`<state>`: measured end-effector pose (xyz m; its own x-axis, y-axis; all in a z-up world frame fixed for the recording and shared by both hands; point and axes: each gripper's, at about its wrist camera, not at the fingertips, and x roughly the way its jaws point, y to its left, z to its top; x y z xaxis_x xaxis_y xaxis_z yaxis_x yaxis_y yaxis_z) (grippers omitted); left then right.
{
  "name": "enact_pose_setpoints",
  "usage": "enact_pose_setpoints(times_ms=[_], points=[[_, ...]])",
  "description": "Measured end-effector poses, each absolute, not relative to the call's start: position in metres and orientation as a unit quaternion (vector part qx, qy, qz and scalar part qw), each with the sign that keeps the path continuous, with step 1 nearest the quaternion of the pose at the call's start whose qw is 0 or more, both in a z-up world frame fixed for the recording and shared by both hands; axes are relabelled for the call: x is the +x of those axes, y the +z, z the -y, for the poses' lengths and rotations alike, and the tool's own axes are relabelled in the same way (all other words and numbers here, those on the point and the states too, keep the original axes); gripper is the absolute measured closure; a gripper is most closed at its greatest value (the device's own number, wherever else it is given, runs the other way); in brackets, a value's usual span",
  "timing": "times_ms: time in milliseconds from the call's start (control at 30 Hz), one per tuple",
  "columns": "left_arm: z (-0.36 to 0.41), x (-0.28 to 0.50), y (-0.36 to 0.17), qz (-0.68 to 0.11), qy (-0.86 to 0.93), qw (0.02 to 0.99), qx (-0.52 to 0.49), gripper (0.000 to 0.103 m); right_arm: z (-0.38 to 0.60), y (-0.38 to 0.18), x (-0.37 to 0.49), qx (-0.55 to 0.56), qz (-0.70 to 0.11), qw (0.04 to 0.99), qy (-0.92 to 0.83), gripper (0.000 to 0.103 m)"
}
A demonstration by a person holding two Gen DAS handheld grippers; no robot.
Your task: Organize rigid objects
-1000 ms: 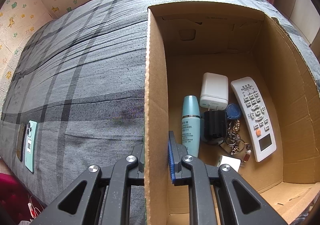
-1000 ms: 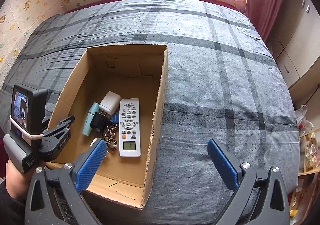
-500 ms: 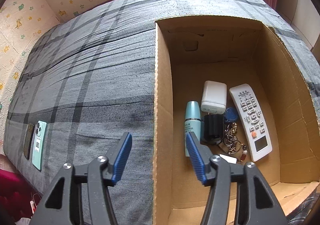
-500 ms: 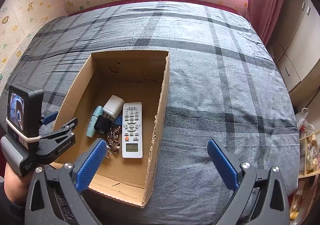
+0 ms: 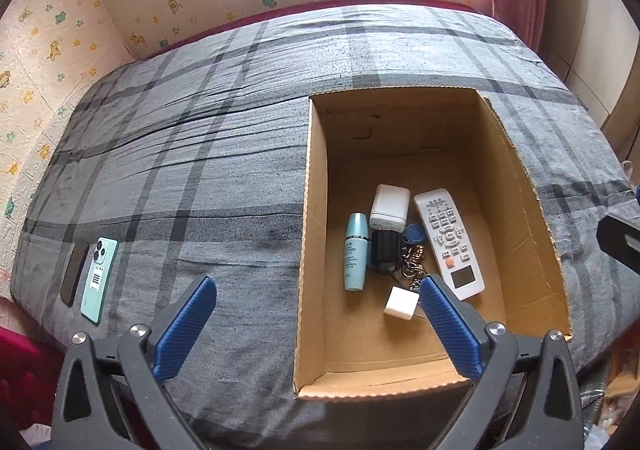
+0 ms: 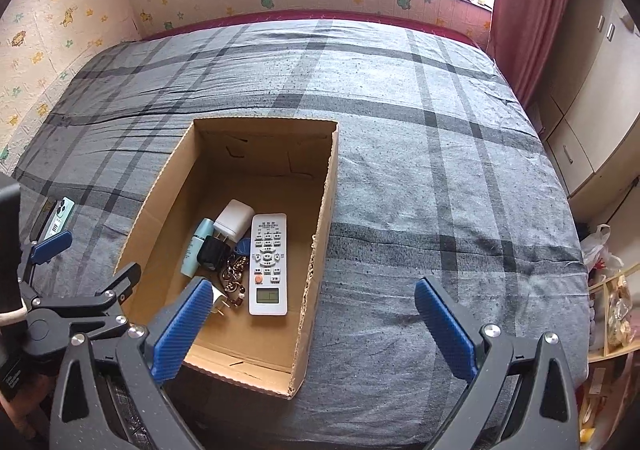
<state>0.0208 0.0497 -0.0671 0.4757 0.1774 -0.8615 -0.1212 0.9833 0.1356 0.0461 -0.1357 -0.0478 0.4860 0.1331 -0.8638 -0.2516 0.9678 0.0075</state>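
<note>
Your left gripper (image 5: 318, 304) is opening, jaws wide, nothing between them; it straddles the left wall of the cardboard box (image 5: 314, 209). Your right gripper (image 6: 312, 308) also stands wide and empty. In the box: remote (image 5: 448, 242) at 1 o'clock from the left gripper, teal bottle (image 5: 355, 250) at 12, white charger (image 5: 390, 205), keys (image 5: 414, 262), small white cube (image 5: 401, 302). Two phones (image 5: 99, 278) lie on the bedspread (image 5: 200, 169) at 9 o'clock.

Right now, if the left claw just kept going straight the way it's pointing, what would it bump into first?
Probably the cardboard box: its left wall lies between the opening, empty jaws of the left gripper. Depth is unclear, so it might meet the bed cover beside it instead.
</note>
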Motion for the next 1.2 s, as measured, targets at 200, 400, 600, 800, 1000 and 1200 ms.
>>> enact_pose_setpoints(times_ms=[200, 400, 600, 800, 1000, 1200], points=[[-0.041, 0.003, -0.047, -0.5, 0.098, 0.86, 0.02, 0.0, 0.138, -0.035, 0.036, -0.061, -0.486, 0.865, 0.109, 0.0], [-0.029, -0.011, -0.037, -0.497, 0.09, 0.863, 0.013, 0.0, 0.143, -0.024, 0.028, -0.057, -0.479, 0.87, 0.104, 0.0], [-0.017, -0.021, -0.032, -0.493, 0.08, 0.866, 0.014, 0.0, 0.148, -0.019, 0.021, -0.058, -0.474, 0.873, 0.099, 0.0], [-0.013, -0.023, -0.027, -0.487, 0.083, 0.869, 0.018, 0.0, 0.15, -0.018, 0.018, -0.059, -0.473, 0.874, 0.097, 0.0], [-0.014, -0.023, -0.025, -0.485, 0.085, 0.87, 0.018, 0.0, 0.149, -0.019, 0.018, -0.058, -0.475, 0.873, 0.097, 0.0], [-0.013, -0.022, -0.024, -0.484, 0.085, 0.871, 0.019, 0.0, 0.149, -0.02, 0.019, -0.057, -0.476, 0.872, 0.099, 0.0]])
